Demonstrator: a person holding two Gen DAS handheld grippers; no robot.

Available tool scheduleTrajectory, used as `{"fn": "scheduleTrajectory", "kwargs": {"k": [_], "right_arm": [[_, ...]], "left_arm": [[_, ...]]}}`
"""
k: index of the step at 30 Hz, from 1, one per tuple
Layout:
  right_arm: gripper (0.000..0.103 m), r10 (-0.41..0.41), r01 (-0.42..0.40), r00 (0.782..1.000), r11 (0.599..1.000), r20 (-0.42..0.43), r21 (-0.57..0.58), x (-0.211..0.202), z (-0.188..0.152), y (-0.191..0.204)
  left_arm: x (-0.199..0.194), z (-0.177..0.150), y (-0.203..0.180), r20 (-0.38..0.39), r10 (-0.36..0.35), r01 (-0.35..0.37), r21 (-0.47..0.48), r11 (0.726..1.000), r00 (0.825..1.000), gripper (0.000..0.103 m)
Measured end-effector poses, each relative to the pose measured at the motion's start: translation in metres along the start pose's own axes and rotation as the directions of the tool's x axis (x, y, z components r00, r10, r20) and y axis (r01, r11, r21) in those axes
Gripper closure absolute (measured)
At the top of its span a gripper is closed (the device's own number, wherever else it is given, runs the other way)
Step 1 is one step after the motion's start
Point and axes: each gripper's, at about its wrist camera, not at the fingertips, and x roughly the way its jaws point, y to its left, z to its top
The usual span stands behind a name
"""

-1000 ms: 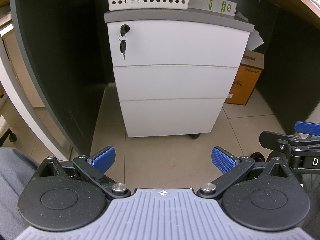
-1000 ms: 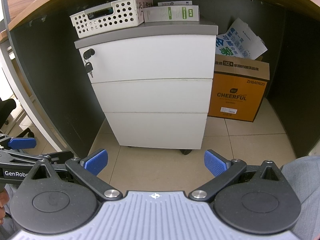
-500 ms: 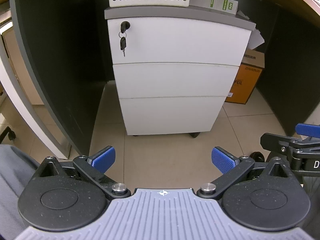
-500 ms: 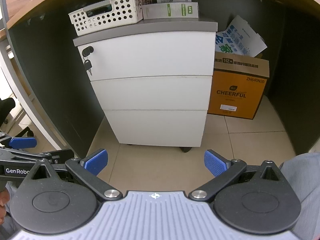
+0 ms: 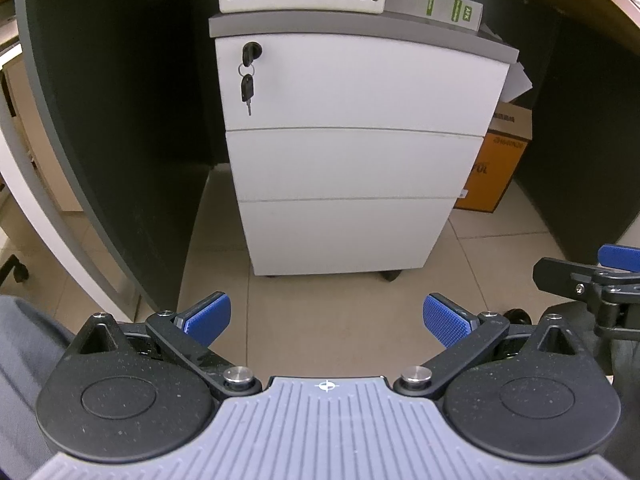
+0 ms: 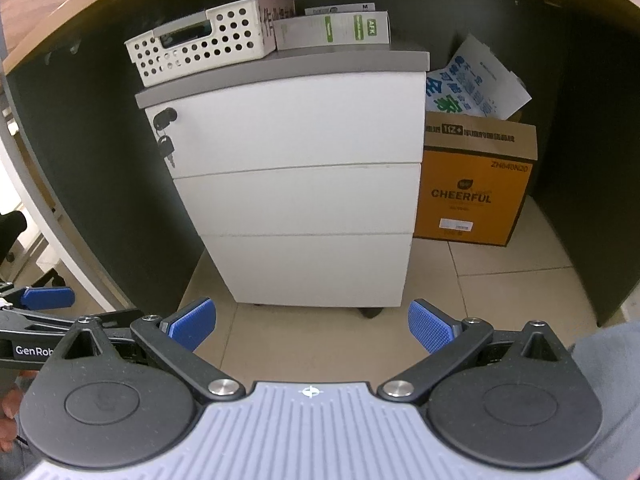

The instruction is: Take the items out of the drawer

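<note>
Approaching stage: you hold left gripper point(image 5: 326, 316) and right gripper point(image 6: 312, 324) jaws wide, empty, short of the closed drawer cabinet point(image 5: 352, 160). Next, pull a drawer front open.

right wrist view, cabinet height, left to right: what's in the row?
Dark desk panel → key hanging from the lock → white drawer cabinet → orange CHEERFUL box → dark right wall.

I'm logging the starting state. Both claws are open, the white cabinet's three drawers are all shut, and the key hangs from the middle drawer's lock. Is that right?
Not quite: the key hangs from the lock on the top drawer, not the middle one, as the left wrist view shows. The rest holds: the left claw and right claw are open, and all three drawers of the white cabinet are shut.
</note>
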Motion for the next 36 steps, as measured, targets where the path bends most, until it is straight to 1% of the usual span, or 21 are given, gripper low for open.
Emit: {"fn": "scheduleTrajectory", "kwargs": {"k": [5, 12, 17, 21, 27, 33, 36], "right_arm": [[0.000, 0.014, -0.015, 0.999, 0.999, 0.036, 0.028, 0.013, 0.007, -0.008], [0.000, 0.011, -0.010, 0.998, 1.000, 0.055, -0.007, 0.050, 0.018, -0.020], [0.000, 0.018, -0.017, 0.998, 1.000, 0.058, -0.004, 0.086, 0.023, -0.034], [0.000, 0.028, -0.027, 0.996, 0.999, 0.083, -0.019, 0.115, 0.024, -0.046], [0.000, 0.021, -0.018, 0.998, 0.999, 0.059, -0.050, 0.162, 0.026, -0.063], [0.000, 0.012, -0.009, 0.999, 0.998, 0.051, -0.068, 0.213, 0.023, -0.086], [0.000, 0.047, -0.044, 0.998, 0.997, 0.051, -0.068, 0.238, 0.022, -0.099]], "left_arm": [[0.014, 0.006, 0.009, 0.012, -0.007, 0.007, -0.020, 1.000, 1.000, 0.000], [0.041, 0.018, 0.020, 0.058, -0.002, 0.002, -0.010, 1.000, 0.998, 0.000], [0.067, 0.026, 0.029, 0.099, -0.005, 0.003, 0.015, 1.000, 0.995, 0.000], [0.093, 0.030, 0.037, 0.116, 0.001, -0.003, 0.018, 1.000, 0.993, 0.000], [0.132, 0.036, 0.050, 0.143, 0.011, -0.014, 0.025, 1.000, 0.990, 0.000], [0.177, 0.039, 0.068, 0.148, 0.001, -0.006, 0.029, 1.000, 0.989, 0.000], [0.198, 0.041, 0.079, 0.144, -0.014, 0.011, 0.024, 1.000, 0.989, 0.000]]}}
